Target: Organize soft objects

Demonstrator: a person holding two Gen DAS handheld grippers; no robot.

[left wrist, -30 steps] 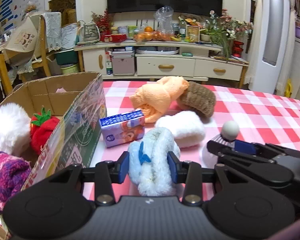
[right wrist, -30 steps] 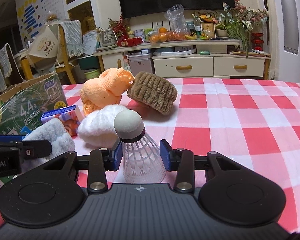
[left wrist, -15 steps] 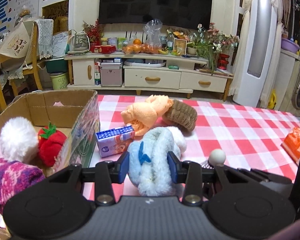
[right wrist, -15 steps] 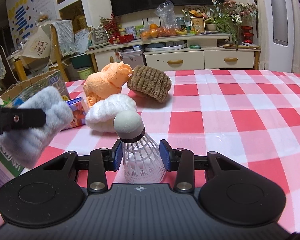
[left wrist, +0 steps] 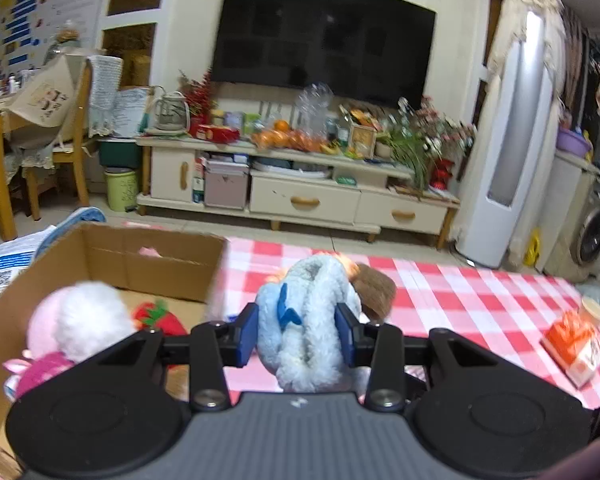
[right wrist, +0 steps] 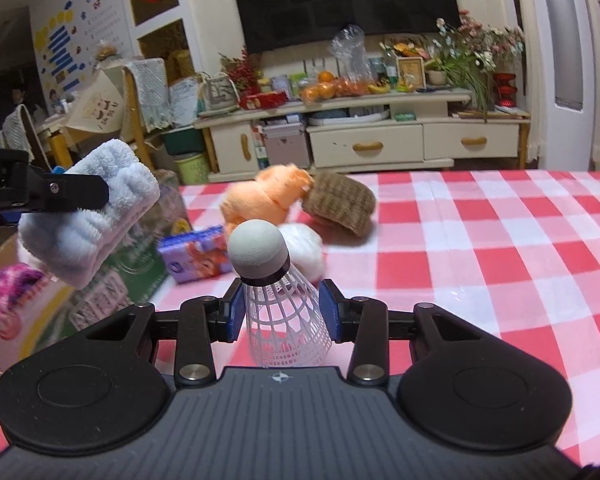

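Observation:
My left gripper (left wrist: 298, 334) is shut on a fluffy light-blue soft piece (left wrist: 312, 320) and holds it in the air above the table, right of the cardboard box (left wrist: 156, 264); it also shows in the right wrist view (right wrist: 88, 224). The box holds a white pompom (left wrist: 88, 320), a red strawberry plush (left wrist: 160, 320) and a pink-purple knit piece (left wrist: 40, 372). My right gripper (right wrist: 284, 314) is shut on a white shuttlecock (right wrist: 276, 296). An orange soft piece (right wrist: 264, 200), a brown knit band (right wrist: 340, 204) and a white fluffy piece (right wrist: 306, 248) lie on the checked table.
A purple tissue pack (right wrist: 198, 254) lies beside the box. An orange-and-white pack (left wrist: 576, 344) sits at the table's right edge. The red-and-white checked cloth (right wrist: 480, 248) covers the table. A TV cabinet (left wrist: 300, 196) stands beyond it.
My left gripper has risen with the blue soft piece, lifting it off the table and toward the box side. My right gripper has also risen a little with the shuttlecock.

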